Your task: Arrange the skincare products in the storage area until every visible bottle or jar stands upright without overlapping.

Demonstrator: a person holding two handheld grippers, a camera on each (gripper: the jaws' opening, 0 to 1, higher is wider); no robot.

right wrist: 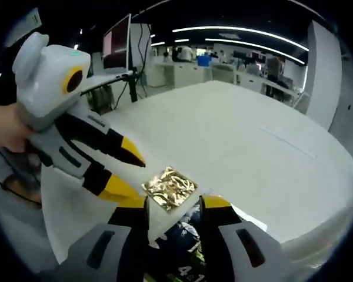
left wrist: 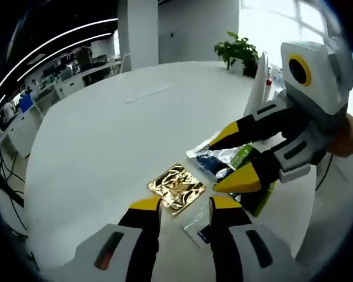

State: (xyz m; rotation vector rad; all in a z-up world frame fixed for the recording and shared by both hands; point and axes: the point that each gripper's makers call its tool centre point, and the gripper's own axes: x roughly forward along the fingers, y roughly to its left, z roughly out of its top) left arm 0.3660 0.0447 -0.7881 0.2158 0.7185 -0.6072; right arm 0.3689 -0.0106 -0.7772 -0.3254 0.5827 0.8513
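On the white table, the gold sachet lies flat just ahead at 12 o'clock of the left tool, whose jaws are parted and empty, nearer than the right tool, also spread, over the packets at 2 o'clock.

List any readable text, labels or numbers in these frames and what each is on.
None reads clearly.
Green packet: print blurred.
Dark packet: pale marks near the bottom edge, cut off and unreadable.
Gold foil packet: no text visible.
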